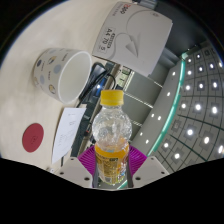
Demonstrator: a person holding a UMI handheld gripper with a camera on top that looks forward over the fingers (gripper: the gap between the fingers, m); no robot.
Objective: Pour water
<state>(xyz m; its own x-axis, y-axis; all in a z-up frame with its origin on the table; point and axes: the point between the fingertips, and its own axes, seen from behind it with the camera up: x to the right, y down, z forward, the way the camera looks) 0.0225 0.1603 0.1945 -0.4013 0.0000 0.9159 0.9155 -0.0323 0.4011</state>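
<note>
We see a table (30, 105) bearing a white box (135, 35), then a speckled cup (60, 72) lying tilted. Our gripper (110, 158) clamps a yellow-capped bottle (110, 130) between both pads (88, 157), just before the cup.

No legible text anywhere.

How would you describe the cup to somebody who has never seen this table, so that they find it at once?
Start from the white table and the bottle with the yellow cap, which stands between the gripper fingers. Beyond the bottle and to its left is the cup, tipped so that its open mouth shows. It is the only white thing there with small dark specks on its outside.
</note>
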